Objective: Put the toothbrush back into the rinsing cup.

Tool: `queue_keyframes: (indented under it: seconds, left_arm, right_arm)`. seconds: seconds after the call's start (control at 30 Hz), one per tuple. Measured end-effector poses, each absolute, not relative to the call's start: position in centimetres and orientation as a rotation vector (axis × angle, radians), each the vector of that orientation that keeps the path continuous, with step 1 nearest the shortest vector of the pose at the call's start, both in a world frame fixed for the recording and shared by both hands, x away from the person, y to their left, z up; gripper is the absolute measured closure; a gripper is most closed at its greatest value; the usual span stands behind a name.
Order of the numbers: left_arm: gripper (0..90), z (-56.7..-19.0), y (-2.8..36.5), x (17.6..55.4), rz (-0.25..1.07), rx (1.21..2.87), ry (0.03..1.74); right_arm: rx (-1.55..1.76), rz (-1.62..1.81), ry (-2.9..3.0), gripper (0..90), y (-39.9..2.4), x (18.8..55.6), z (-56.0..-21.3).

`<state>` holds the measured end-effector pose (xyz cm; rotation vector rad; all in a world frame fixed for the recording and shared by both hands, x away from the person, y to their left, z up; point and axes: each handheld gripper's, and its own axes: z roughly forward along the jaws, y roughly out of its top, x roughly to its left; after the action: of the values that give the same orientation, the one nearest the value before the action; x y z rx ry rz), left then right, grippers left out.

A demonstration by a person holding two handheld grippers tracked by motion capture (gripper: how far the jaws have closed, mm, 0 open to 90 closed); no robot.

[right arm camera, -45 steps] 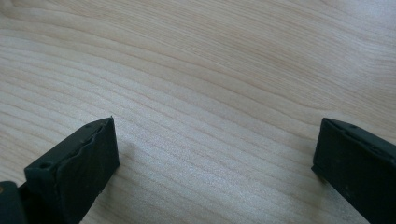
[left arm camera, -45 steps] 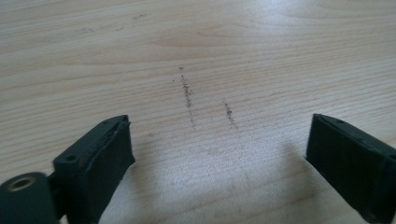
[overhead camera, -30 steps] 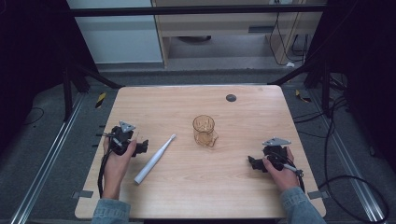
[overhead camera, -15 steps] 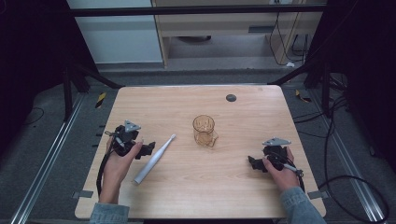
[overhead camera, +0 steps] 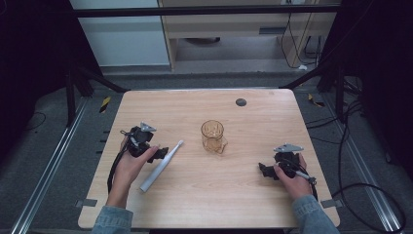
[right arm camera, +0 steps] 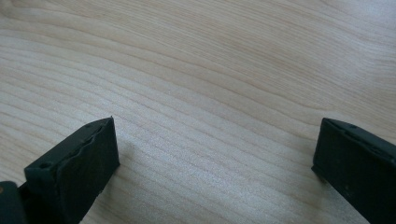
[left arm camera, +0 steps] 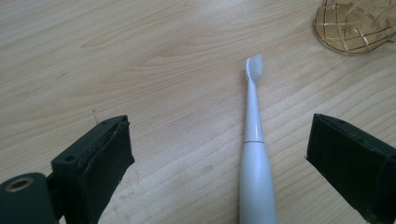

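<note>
Our left gripper (left arm camera: pixel 219 163) has its 2 jaws spread wide, straddling the white toothbrush (left arm camera: pixel 254 154) that lies flat on the worktop (overhead camera: pixel 272 195). Its long axis runs straight ahead between them, bristles far, toward the amber cup (overhead camera: pixel 213 136). Its handle end is cut off below. Our right gripper (overhead camera: pixel 269 171), jaws also spread, sits well apart.

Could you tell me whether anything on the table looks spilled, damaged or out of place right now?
Nothing stands out. The toothbrush lies flat on the table, between the open jaws of the left gripper, with no visible damage. The cup stands upright, with no spill around it. The right gripper is open over bare wood.
</note>
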<state>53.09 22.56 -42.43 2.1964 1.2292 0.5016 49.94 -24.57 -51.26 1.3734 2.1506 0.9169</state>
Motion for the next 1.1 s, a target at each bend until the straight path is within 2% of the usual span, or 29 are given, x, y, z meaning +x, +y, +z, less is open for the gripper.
queue_keyframes:
  seconds: [0.27,0.37,0.53,0.8,1.1]
  left_arm:
    - [9.0,-42.5,21.8,52.2,0.523,2.251,1.233]
    - [9.1,-42.1,21.6,52.1,0.458,2.209,1.207]
    - [8.9,-41.8,21.6,52.1,0.465,2.225,1.218]
    - [10.0,-42.1,21.4,52.9,0.396,2.339,1.245]
    - [9.6,-41.6,21.0,53.3,0.411,2.387,1.226]
  right_arm:
    - [1.371,0.917,2.152,0.3,-24.6,50.0,-51.3]
    - [1.371,0.918,2.153,0.4,-24.6,50.0,-51.3]
    - [1.371,0.918,2.153,0.3,-24.6,50.0,-51.3]
    - [1.369,0.919,2.155,0.4,-24.6,50.0,-51.3]
    - [1.373,0.922,2.157,0.4,-24.6,49.9,-51.2]
